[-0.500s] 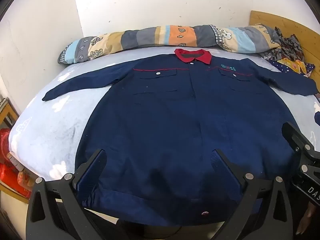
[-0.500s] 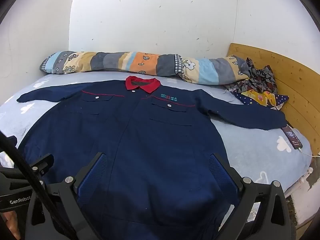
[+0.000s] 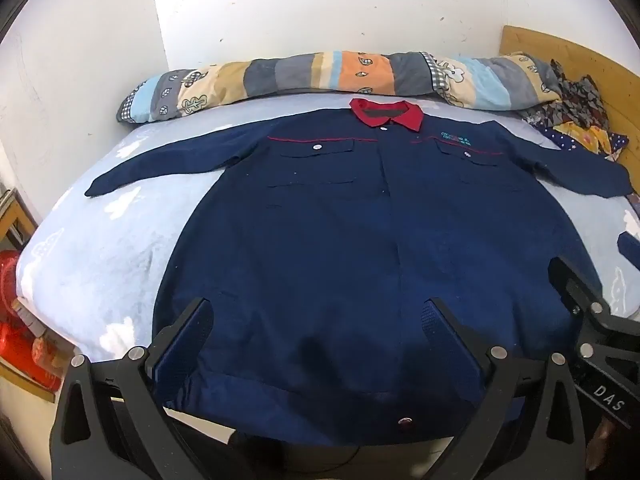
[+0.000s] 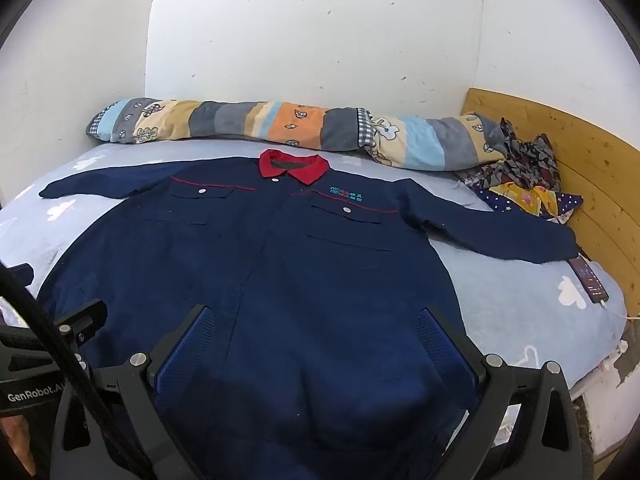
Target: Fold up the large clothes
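Note:
A large navy work jacket [image 3: 320, 240] [image 4: 260, 280] with a red collar [image 3: 386, 113] [image 4: 294, 166] lies flat, front up, on the bed, both sleeves spread outward. My left gripper [image 3: 316, 316] hovers open over the jacket's lower hem, left of its middle, with nothing between its fingers. My right gripper [image 4: 312, 322] is open above the lower right part of the jacket, also empty. Each gripper shows at the edge of the other's view.
A light blue bed sheet [image 3: 100, 240] [image 4: 520, 320] with white clouds lies under the jacket. A striped rolled quilt [image 3: 320, 76] [image 4: 280, 124] runs along the wall. Crumpled patterned cloth [image 4: 524, 176], a wooden headboard [image 4: 592, 184] and a phone [image 4: 590, 280] are at the right. Red items [image 3: 16, 320] stand beside the bed's left edge.

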A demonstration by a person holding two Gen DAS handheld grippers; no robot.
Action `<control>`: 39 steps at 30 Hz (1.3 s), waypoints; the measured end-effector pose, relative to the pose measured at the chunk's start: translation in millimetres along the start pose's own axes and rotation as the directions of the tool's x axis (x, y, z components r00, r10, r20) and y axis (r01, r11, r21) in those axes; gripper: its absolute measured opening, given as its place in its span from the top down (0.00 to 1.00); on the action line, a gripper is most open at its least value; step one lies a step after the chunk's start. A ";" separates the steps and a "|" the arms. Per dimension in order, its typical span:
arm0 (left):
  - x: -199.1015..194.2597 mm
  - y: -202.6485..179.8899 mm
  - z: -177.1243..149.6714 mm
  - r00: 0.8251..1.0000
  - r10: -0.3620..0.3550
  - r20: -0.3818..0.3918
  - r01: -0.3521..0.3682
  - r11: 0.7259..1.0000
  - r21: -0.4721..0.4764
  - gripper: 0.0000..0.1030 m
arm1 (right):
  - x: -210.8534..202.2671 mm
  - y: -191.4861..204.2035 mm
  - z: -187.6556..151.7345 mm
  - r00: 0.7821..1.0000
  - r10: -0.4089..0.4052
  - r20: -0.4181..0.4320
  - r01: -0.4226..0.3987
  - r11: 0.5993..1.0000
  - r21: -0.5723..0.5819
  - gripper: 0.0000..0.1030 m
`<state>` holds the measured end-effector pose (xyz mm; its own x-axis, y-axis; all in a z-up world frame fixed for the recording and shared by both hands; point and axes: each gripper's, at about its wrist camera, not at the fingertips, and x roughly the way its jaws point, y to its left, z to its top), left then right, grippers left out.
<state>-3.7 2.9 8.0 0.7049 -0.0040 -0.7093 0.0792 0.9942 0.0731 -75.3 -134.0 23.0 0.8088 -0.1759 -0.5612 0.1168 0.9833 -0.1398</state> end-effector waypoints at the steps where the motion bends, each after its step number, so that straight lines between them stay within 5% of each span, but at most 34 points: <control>1: -0.7 0.7 -0.4 1.000 0.001 0.002 -0.001 1.000 -0.004 0.00 | 0.1 1.2 -0.1 1.000 0.001 0.001 -0.001 1.000 -0.003 0.00; 39: 13.3 6.3 -4.6 0.999 0.001 -0.035 -0.002 1.000 -0.018 0.00 | 6.5 7.0 -5.4 1.000 0.012 -0.014 -0.012 1.000 -0.028 0.00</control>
<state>2.9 9.6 -4.3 0.6802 0.0006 -0.7331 0.0651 0.9960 0.0612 -72.3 -128.5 14.0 0.8019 -0.1648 -0.5742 0.0909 0.9837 -0.1554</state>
